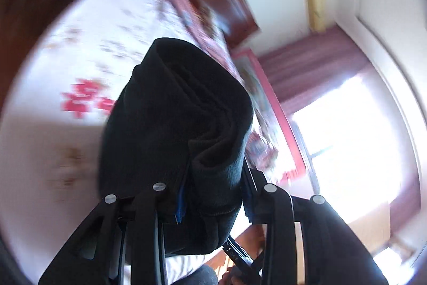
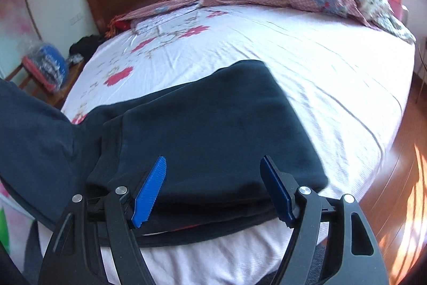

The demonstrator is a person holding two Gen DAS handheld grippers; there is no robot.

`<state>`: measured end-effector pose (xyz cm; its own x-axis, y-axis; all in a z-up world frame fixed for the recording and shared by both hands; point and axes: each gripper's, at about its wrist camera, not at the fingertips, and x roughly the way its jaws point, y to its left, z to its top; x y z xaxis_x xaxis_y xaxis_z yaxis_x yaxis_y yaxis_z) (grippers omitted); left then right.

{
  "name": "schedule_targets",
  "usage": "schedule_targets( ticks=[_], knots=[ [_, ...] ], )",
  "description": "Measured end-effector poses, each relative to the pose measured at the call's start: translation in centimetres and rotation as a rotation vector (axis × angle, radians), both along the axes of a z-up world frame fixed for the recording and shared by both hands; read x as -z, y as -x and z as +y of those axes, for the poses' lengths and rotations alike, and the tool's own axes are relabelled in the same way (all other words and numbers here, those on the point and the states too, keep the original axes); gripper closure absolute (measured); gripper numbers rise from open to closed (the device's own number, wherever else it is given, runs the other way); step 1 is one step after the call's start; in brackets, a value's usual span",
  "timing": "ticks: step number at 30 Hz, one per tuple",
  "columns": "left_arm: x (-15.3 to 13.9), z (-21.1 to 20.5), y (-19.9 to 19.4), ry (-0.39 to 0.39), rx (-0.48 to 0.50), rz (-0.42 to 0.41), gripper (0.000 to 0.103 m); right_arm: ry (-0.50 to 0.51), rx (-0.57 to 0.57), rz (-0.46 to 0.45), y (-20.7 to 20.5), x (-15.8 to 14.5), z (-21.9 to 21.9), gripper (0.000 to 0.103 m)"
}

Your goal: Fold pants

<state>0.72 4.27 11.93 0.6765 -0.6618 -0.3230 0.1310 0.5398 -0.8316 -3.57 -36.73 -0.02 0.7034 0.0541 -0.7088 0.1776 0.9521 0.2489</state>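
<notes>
Left gripper (image 1: pixel 210 194) is carrying a thick bunch of the dark pants (image 2: pixel 213 130), cloth rising straight ahead of its fingers and draped over them, with a sliver of blue pad showing at the fabric's edge. That reads as clamped on the cloth, lifted above the floral bedsheet (image 2: pixel 307 58).

Right gripper (image 2: pixel 213 191) hangs spread wide, blue pads (image 2: pixel 149 194) apart, nothing between them. The folded stack of pants lies just ahead of and under its fingertips, at the near edge of the bed.

The risk, as I judge it: the left view is smeared with motion, and a fast swing with such a heavy wad could let layers slide out or drag the stack below askew. With the right claw released, nothing pins that stack down. It also sits close to the mattress edge, so a tug could pull it off.

From the right claw, the stack's long axis runs ahead and slightly leftward. The raised part climbs off to the claw's left.
</notes>
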Motion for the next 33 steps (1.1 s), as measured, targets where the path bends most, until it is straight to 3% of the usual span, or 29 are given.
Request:
schedule_targets(
  ticks=[4,5,6,7,8,10,13,17,20,22,23,24,26,33],
  knots=[
    [-0.7,-10.7,-2.3,-0.114,0.235,-0.068,0.069,-0.079,0.120,0.001,1.6,0.4,-4.7,0.031],
    [0.1,-13.9,-3.4,-0.145,0.313,-0.067,0.061,-0.095,0.147,0.005,2.0,0.7,-5.6,0.031],
    [1.6,-17.0,-3.6,-0.166,0.393,-0.044,0.043,-0.110,0.180,0.009,2.5,0.9,-6.6,0.031],
    [3.3,-19.8,-3.7,-0.212,0.468,0.007,0.033,-0.128,0.216,0.019,2.9,1.2,-7.4,0.031],
    [5.1,-22.4,-3.3,-0.293,0.521,0.082,0.032,-0.161,0.245,0.033,3.3,1.6,-8.2,0.031],
    [7.7,-24.7,-1.8,-0.312,0.615,0.186,0.032,-0.238,0.269,0.040,4.2,2.1,-9.3,0.031],
    [8.8,-23.0,1.4,-0.304,0.679,0.230,0.022,-0.362,0.225,0.006,4.8,1.8,-9.3,0.031],
    [8.3,-15.0,3.0,-0.357,0.599,0.202,0.012,-0.573,0.126,-0.017,3.4,1.4,-7.8,0.031],
    [7.9,-7.2,4.8,-0.398,0.423,0.202,0.009,-0.583,0.134,-0.003,1.2,1.3,-6.7,0.031],
    [8.7,-4.1,3.3,-0.358,0.313,0.232,0.009,-0.549,0.152,0.030,-0.7,1.3,-6.2,0.031],
    [9.1,-2.5,3.1,-0.294,0.266,0.259,0.008,-0.576,0.142,0.053,-1.5,1.7,-5.9,0.031],
    [9.4,-1.7,2.7,-0.249,0.247,0.272,0.008,-0.601,0.131,0.069,-1.9,2.2,-5.4,0.031],
    [9.4,-1.2,3.2,-0.230,0.224,0.242,0.008,-0.533,0.145,0.106,-2.6,2.7,-4.6,0.031],
    [8.8,-4.3,4.6,-0.224,0.322,0.190,0.008,-0.355,0.099,0.129,-3.1,2.3,-1.4,0.032]
  ],
)
